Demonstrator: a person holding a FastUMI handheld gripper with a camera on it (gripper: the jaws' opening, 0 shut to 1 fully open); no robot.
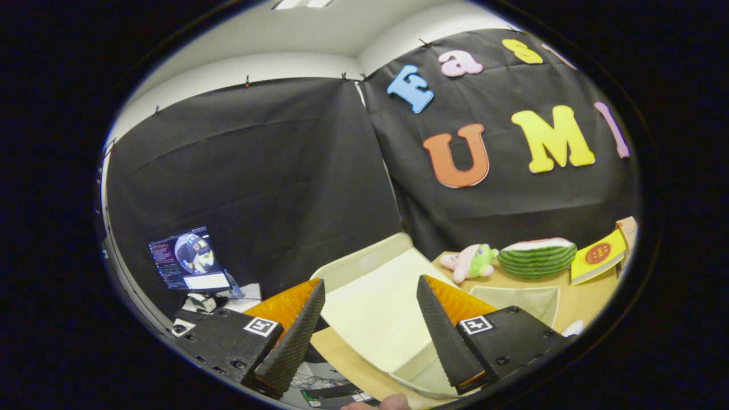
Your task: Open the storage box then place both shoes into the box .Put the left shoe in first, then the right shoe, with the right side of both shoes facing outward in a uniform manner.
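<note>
Storage box: a pale lidded case on the counter, lying just ahead of your claw and between its spread fingers, which grip nothing. Its long axis runs away from you toward the back corner where the black cloth walls meet. Judged closed; opening is outstanding. No shoes sighted. Toward the counter's far right edge: a plush toy, a watermelon cushion, a yellow book.
</note>
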